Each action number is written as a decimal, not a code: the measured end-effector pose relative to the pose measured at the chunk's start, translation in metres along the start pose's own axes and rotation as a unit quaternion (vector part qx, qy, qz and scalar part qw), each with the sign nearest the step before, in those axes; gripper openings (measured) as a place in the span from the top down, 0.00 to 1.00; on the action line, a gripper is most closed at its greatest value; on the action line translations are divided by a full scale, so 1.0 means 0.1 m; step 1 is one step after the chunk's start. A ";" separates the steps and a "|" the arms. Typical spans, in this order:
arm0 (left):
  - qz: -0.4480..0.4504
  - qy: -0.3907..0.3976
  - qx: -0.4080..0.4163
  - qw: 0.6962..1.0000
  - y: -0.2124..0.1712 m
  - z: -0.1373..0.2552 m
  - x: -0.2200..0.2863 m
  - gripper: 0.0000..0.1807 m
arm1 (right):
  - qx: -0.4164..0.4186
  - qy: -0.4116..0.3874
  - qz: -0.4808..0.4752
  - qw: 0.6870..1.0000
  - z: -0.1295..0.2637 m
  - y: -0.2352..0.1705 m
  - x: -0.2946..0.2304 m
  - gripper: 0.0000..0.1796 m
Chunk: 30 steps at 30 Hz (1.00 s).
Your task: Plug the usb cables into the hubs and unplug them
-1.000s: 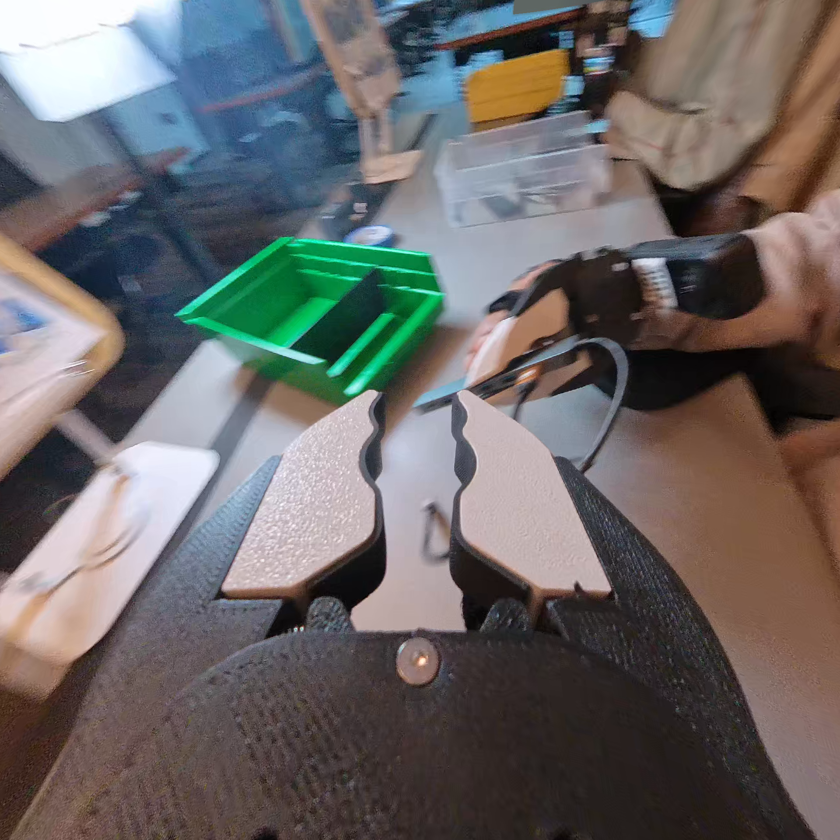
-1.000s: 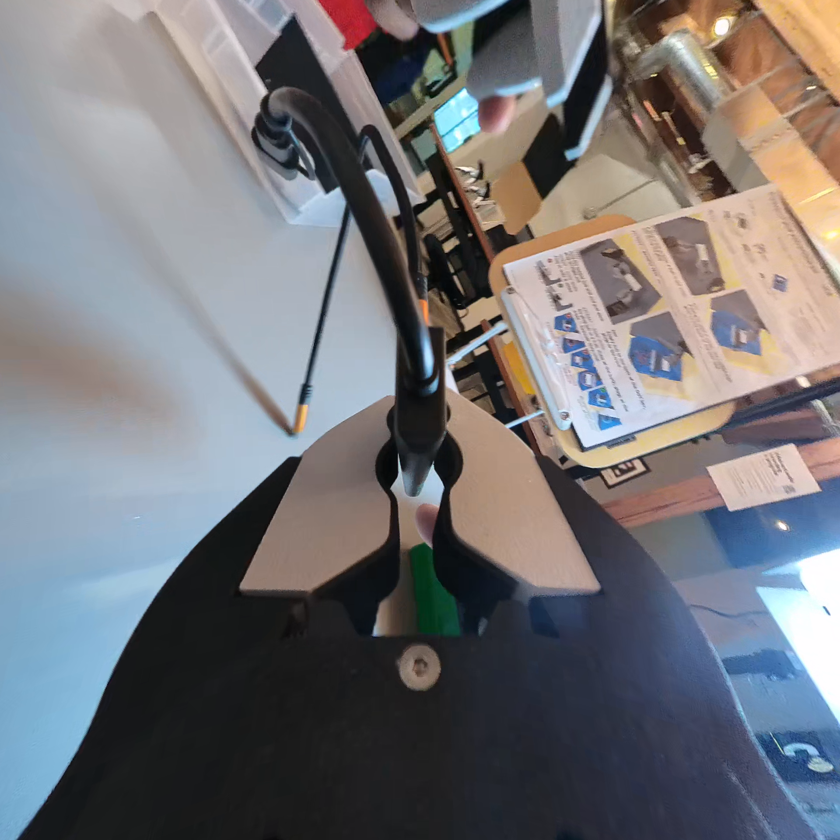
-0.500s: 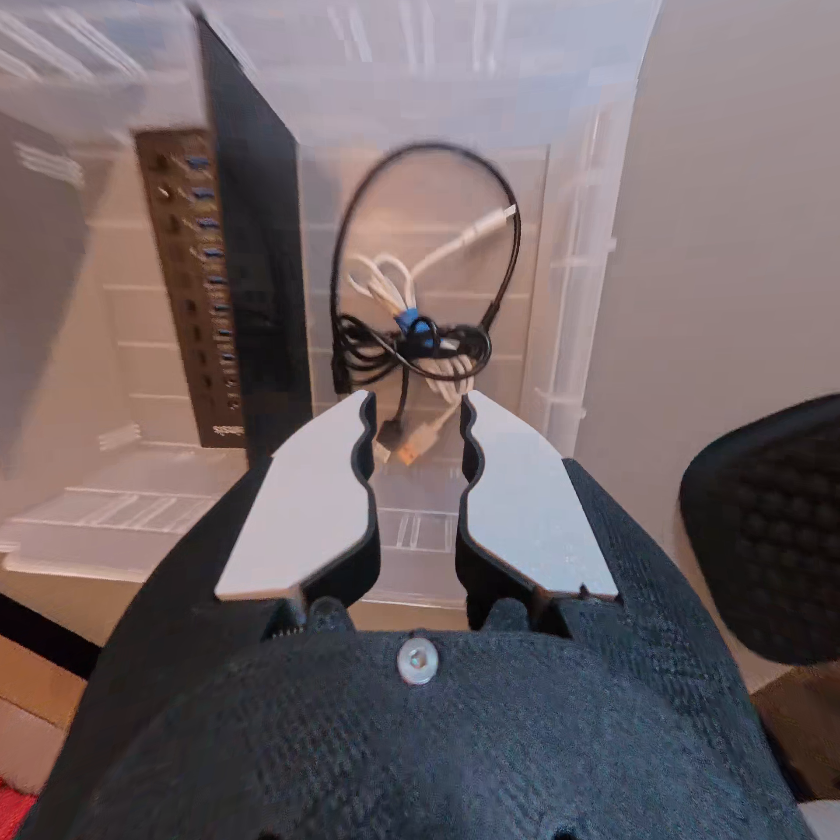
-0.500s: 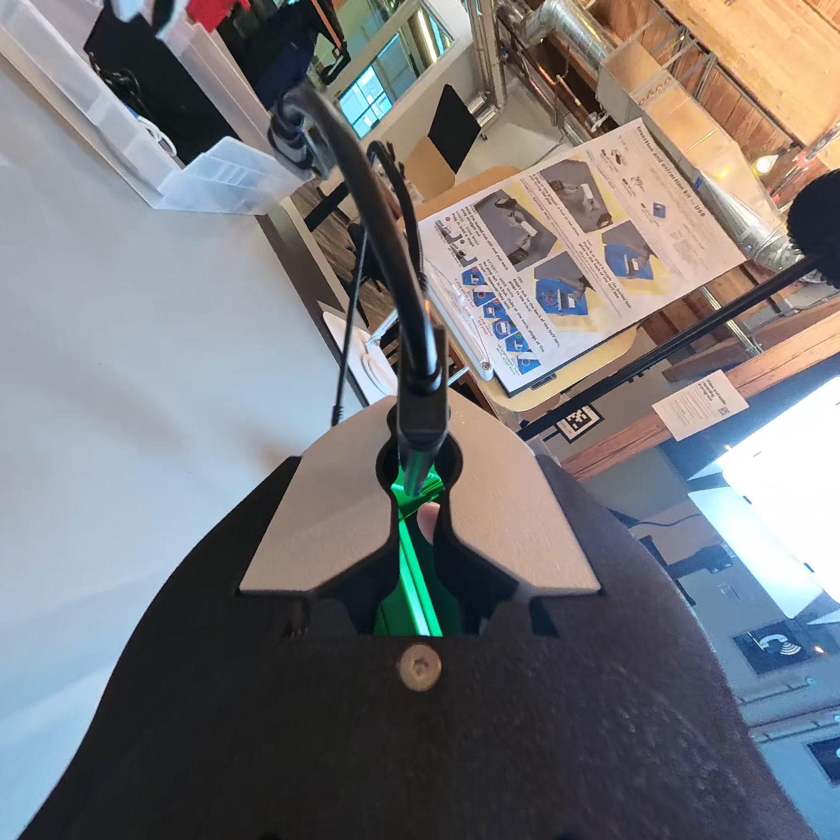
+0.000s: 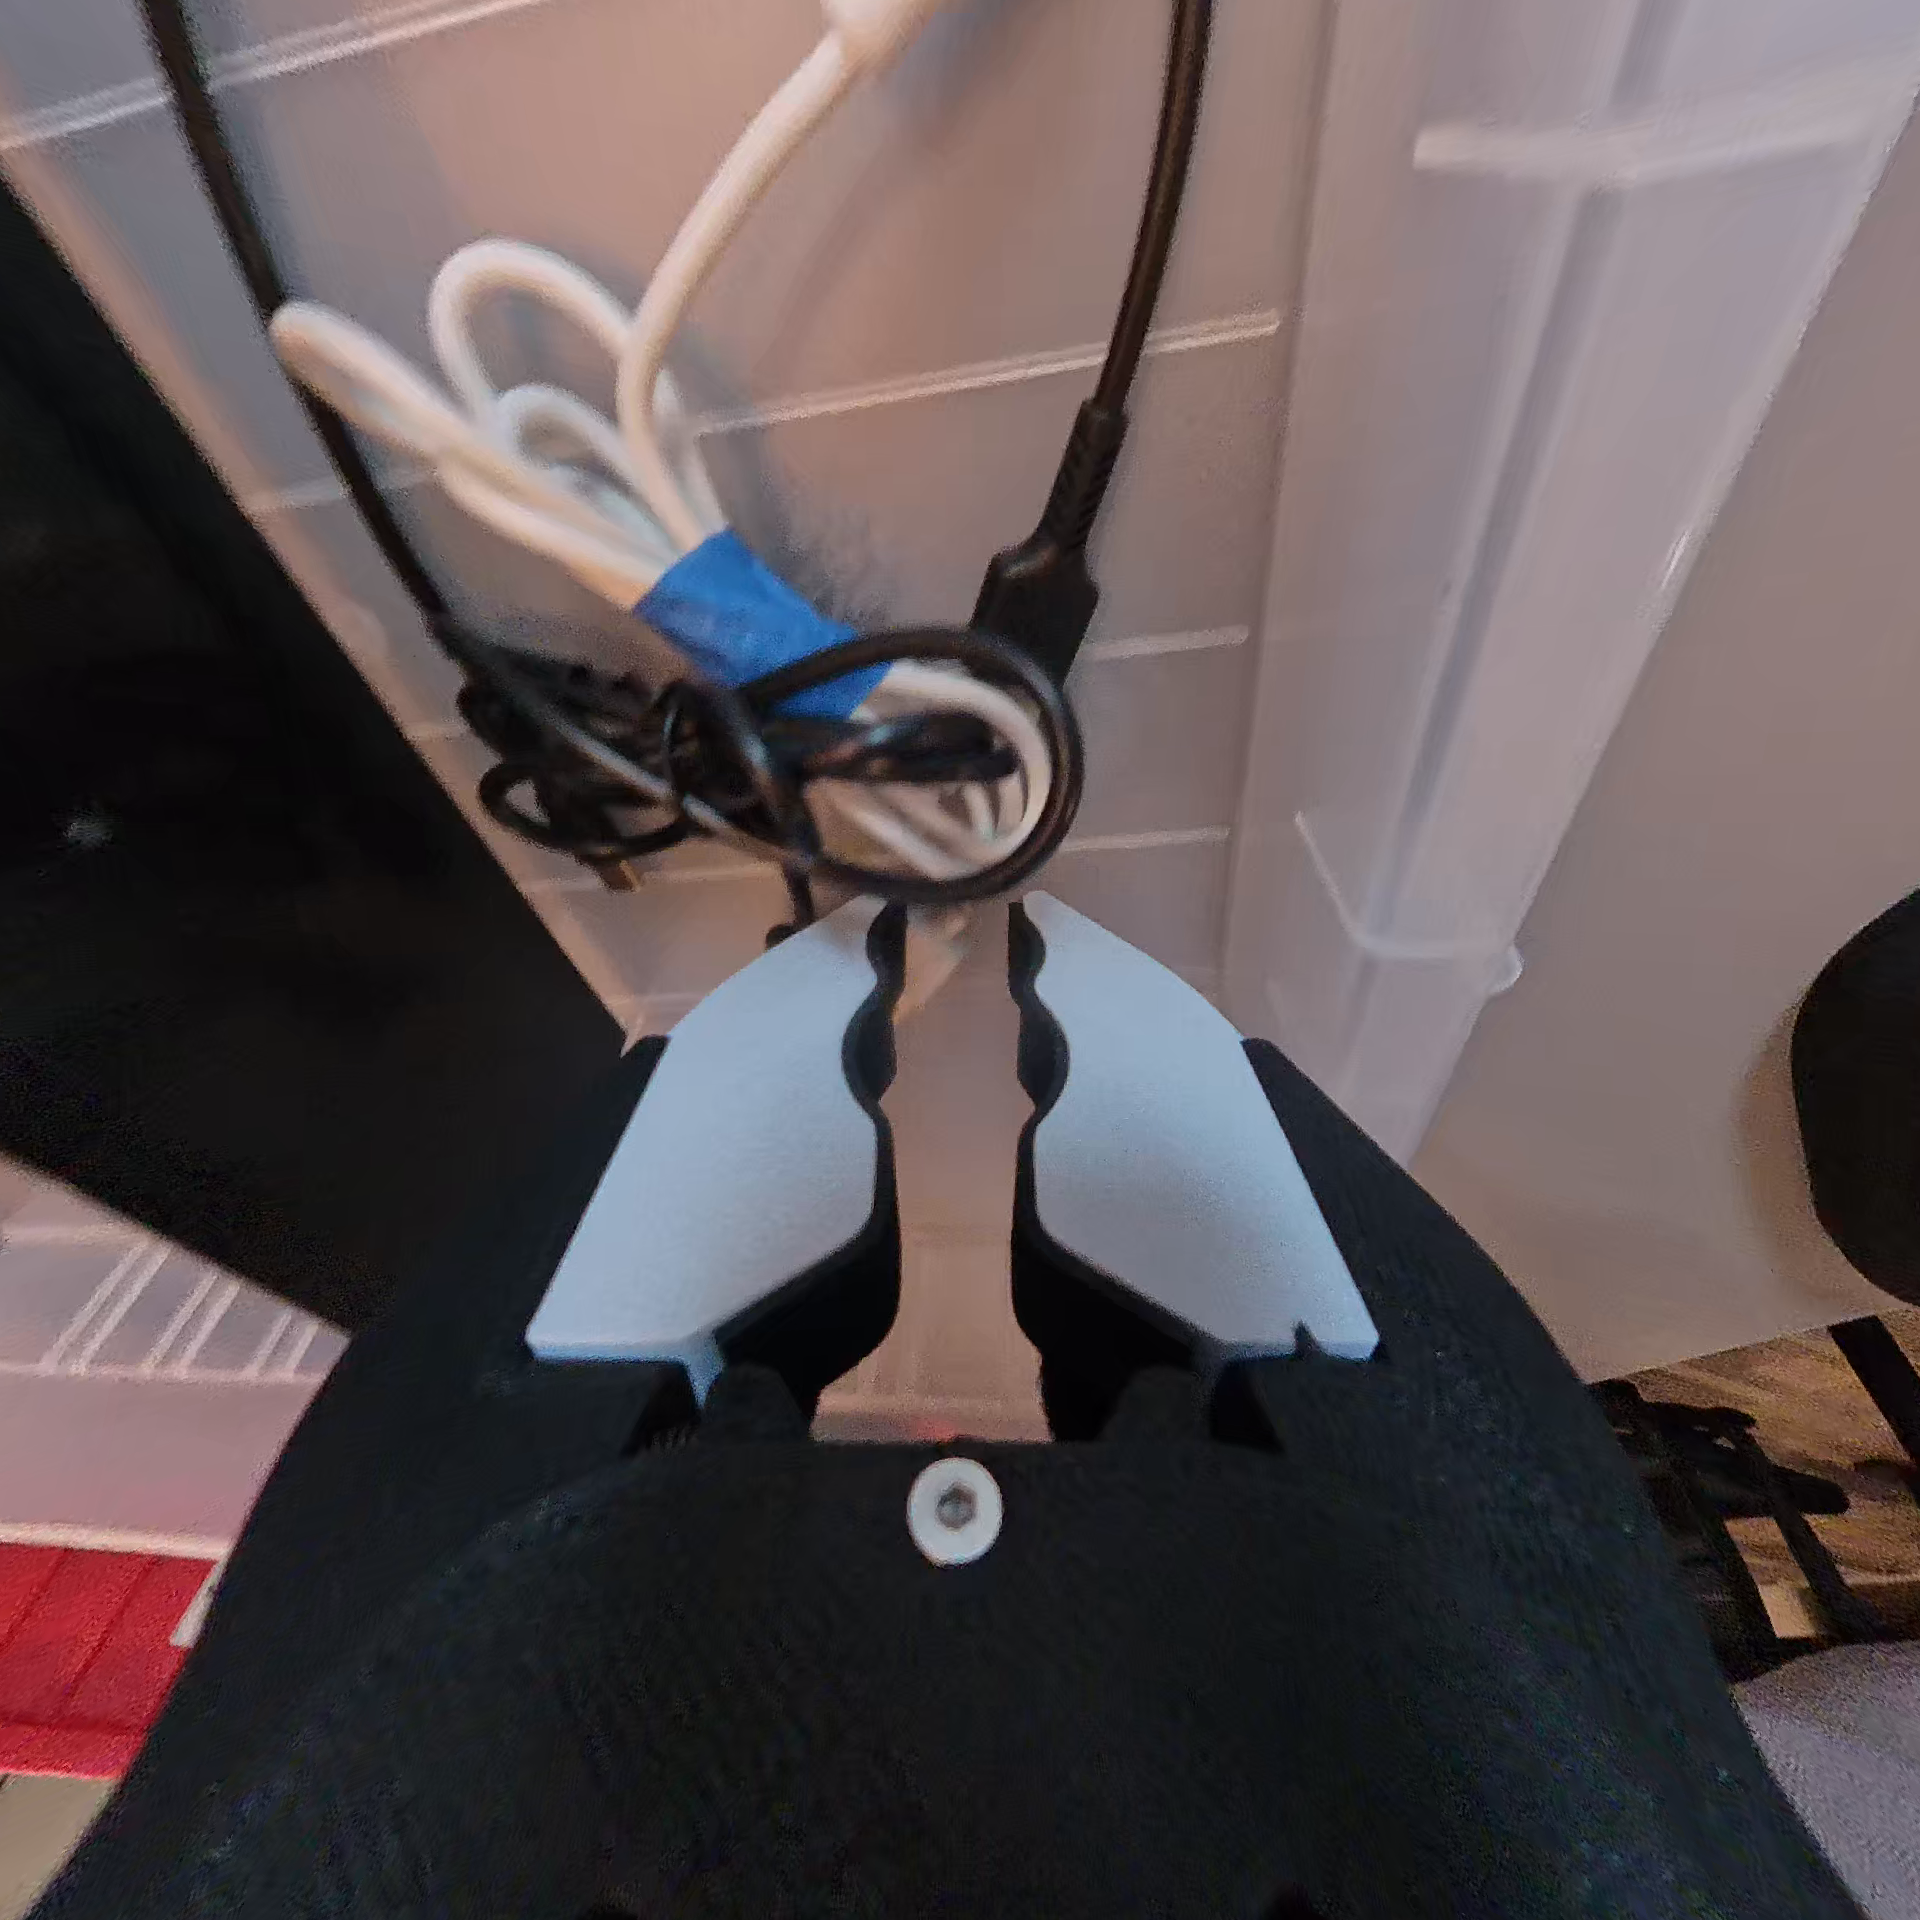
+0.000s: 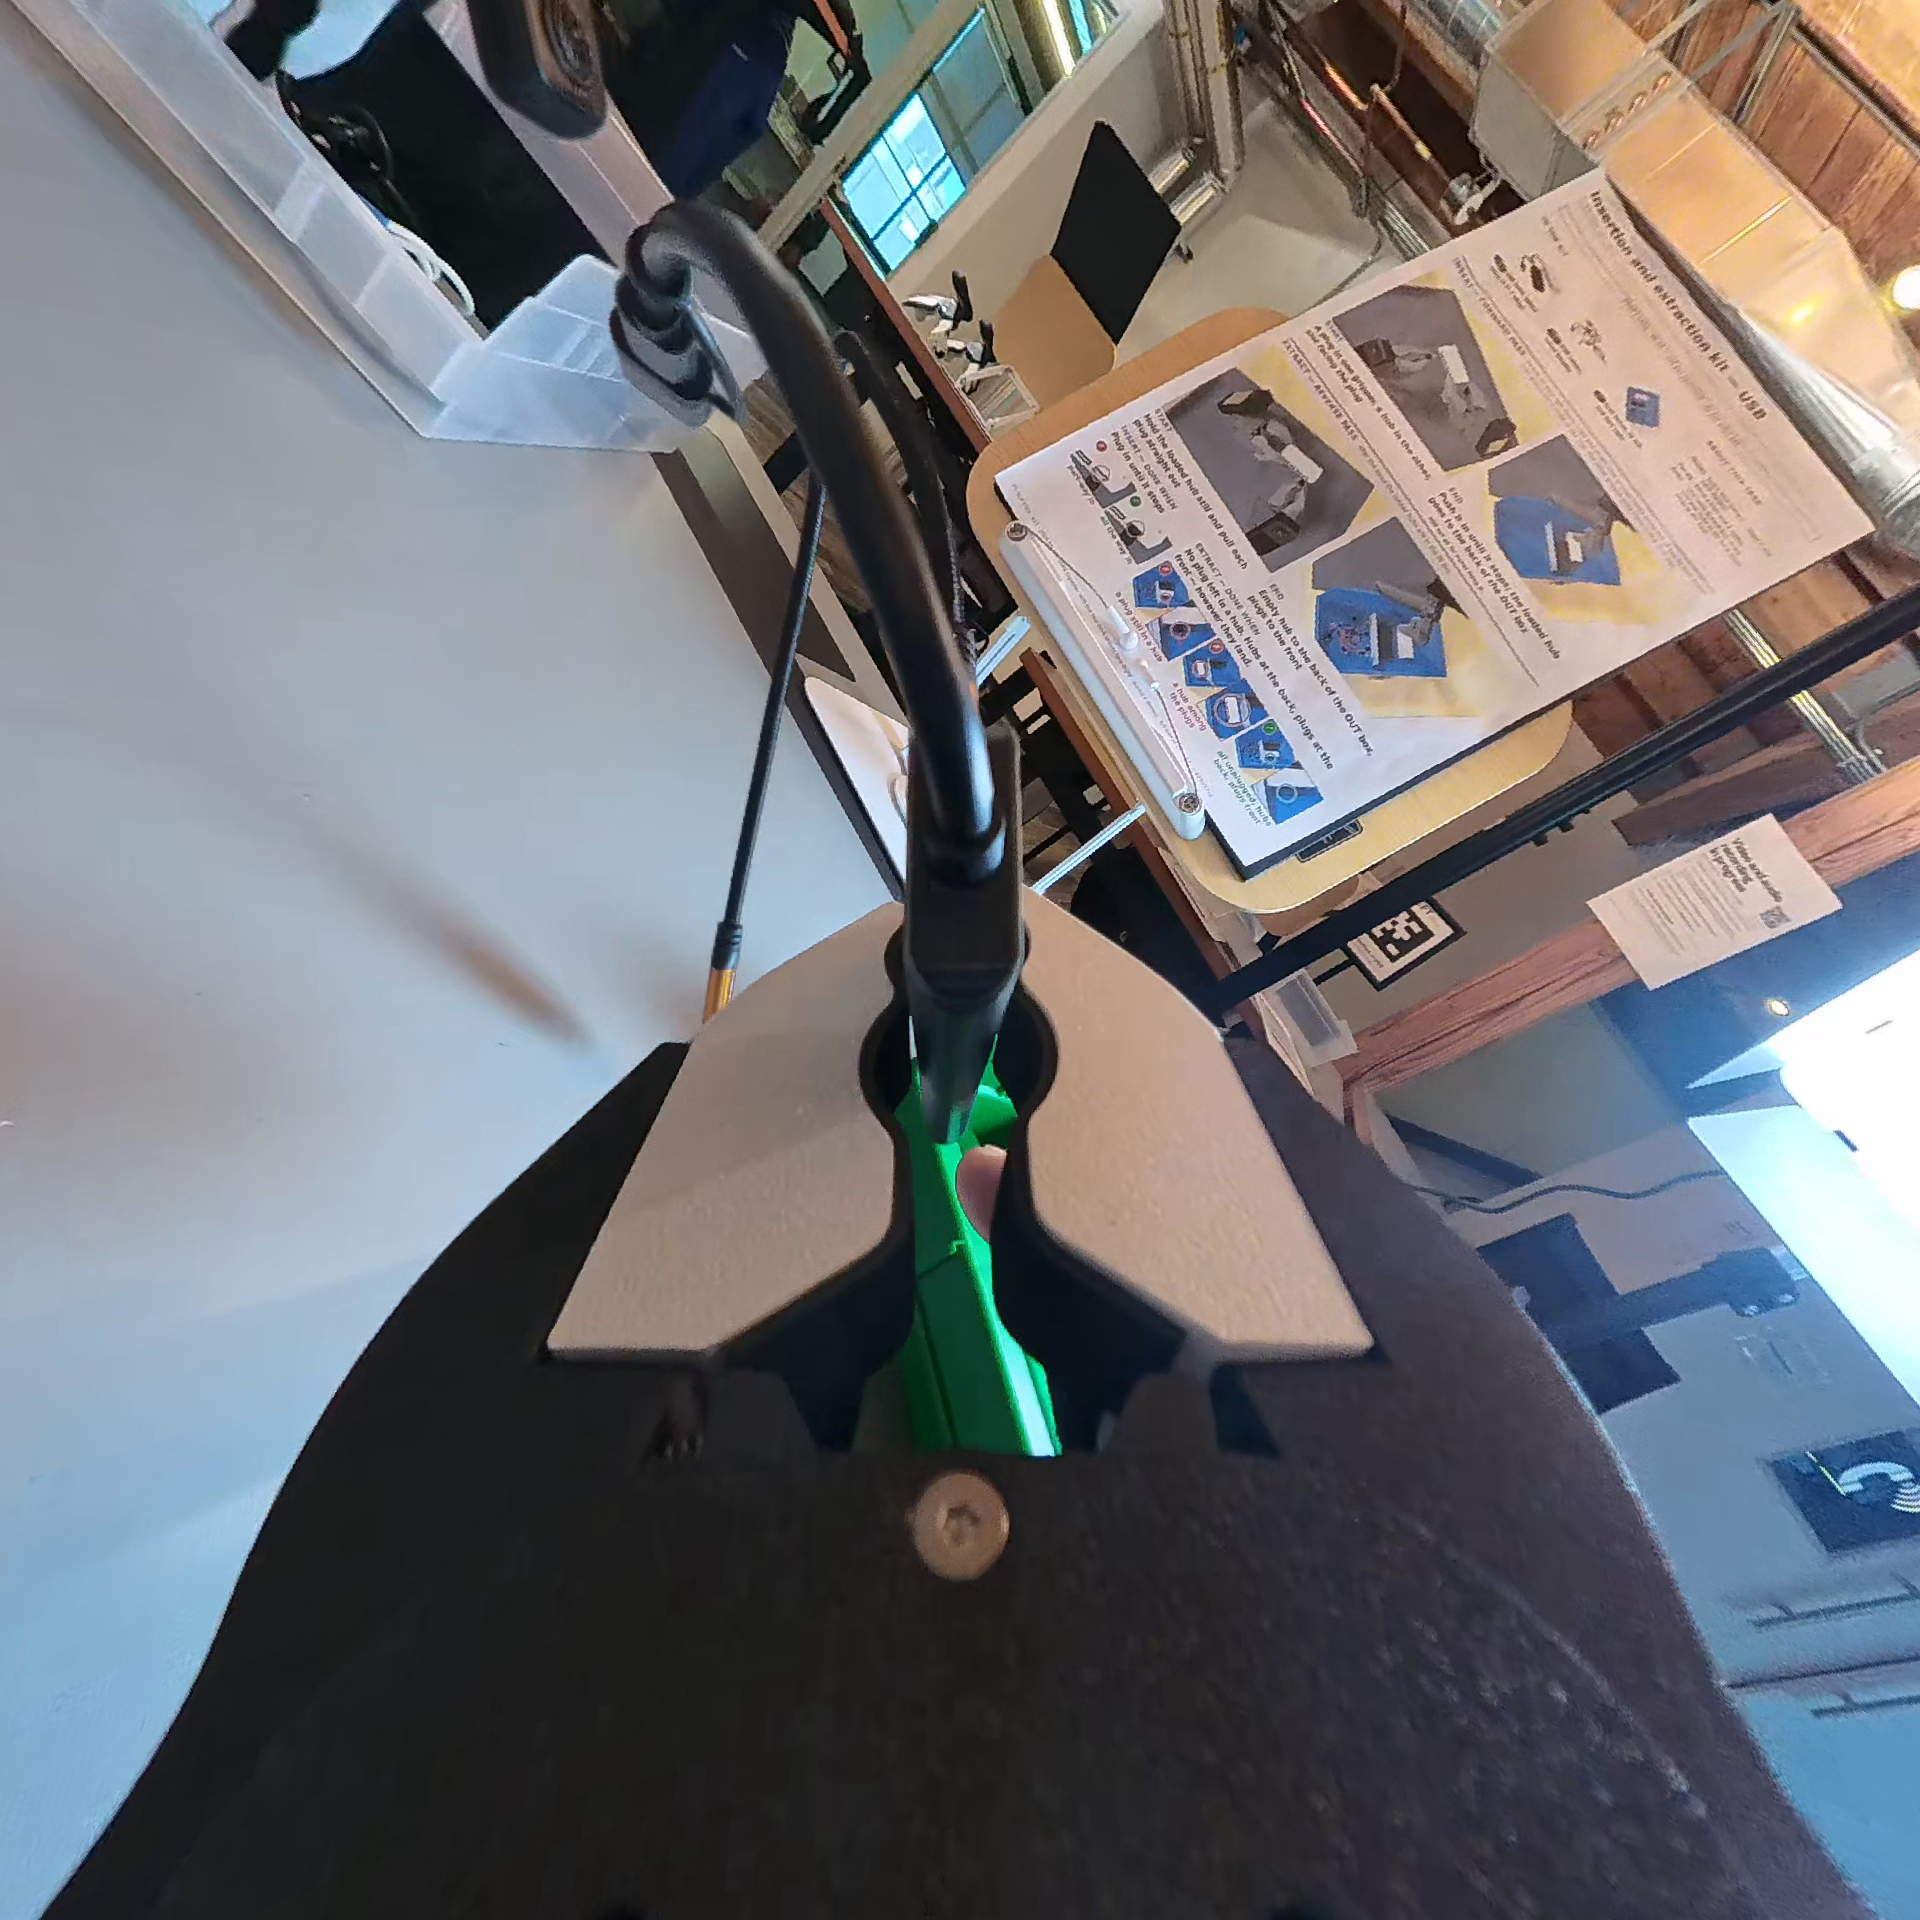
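In the left wrist view my left gripper (image 5: 951, 914) is open, its tips just short of a tangled bundle of black and white USB cables (image 5: 883, 769) bound with blue tape (image 5: 743, 623). The bundle lies in a clear plastic bin (image 5: 1455, 520). A black hub (image 5: 156, 831) stands at the left in the same bin. In the right wrist view my right gripper (image 6: 961, 925) is shut on the black plug (image 6: 961, 873) of a thick black cable (image 6: 831, 416) that arches up and away. A thin black cable with an orange tip (image 6: 717, 977) hangs beside it.
A green bin (image 6: 956, 1299) shows through the gap under my right fingers. The grey table (image 6: 312, 831) lies at the left, with the clear bin (image 6: 312, 260) at its far end. An instruction sheet on a board (image 6: 1403, 540) stands off the table's edge. A black chair (image 5: 1860, 1122) is at the right. Across from one pair of fingers to the other is roughly 50 cm.
My left gripper swung away from the green bin to the clear bin and moved close to the cable bundle. My right gripper kept its hold on the black plug.
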State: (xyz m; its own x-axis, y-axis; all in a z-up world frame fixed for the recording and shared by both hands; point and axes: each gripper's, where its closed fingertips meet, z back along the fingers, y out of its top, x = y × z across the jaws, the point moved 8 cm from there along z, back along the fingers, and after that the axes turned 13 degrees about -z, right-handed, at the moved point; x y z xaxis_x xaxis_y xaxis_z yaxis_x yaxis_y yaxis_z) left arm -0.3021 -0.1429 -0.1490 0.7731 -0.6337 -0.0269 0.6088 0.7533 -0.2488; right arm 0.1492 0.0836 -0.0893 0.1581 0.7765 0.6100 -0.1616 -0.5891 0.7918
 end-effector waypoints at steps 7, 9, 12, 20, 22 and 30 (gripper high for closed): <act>-0.046 -0.011 -0.012 0.999 0.10 -0.03 -0.02 0.94 | -0.001 -0.001 -0.003 1.000 0.02 -0.01 0.03 0.94; -0.044 -0.011 0.029 0.999 0.10 0.07 -0.02 0.96 | -0.001 -0.004 -0.003 1.000 0.03 -0.01 0.05 0.94; -0.030 0.025 0.101 0.994 0.05 0.37 -0.07 0.96 | -0.001 -0.008 -0.008 1.000 0.05 -0.02 0.08 0.94; -0.016 0.091 0.195 0.976 -0.15 1.03 -0.06 0.96 | -0.004 -0.006 -0.008 1.000 0.03 -0.03 0.07 0.94; -0.023 0.093 0.197 0.976 -0.13 1.04 -0.04 0.96 | -0.005 -0.006 -0.007 1.000 0.02 -0.03 0.07 0.93; -0.028 0.149 0.228 0.962 -0.16 1.38 -0.08 0.96 | -0.013 -0.005 -0.010 1.000 0.01 -0.07 0.07 0.94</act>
State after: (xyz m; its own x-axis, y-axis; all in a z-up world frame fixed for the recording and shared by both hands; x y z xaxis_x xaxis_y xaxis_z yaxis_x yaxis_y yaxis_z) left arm -0.2934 -0.1255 -0.0111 0.6925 -0.6471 -0.3190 0.7157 0.6717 0.1913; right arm 0.1529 0.0930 -0.0907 0.1720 0.7861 0.5937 -0.1830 -0.5667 0.8033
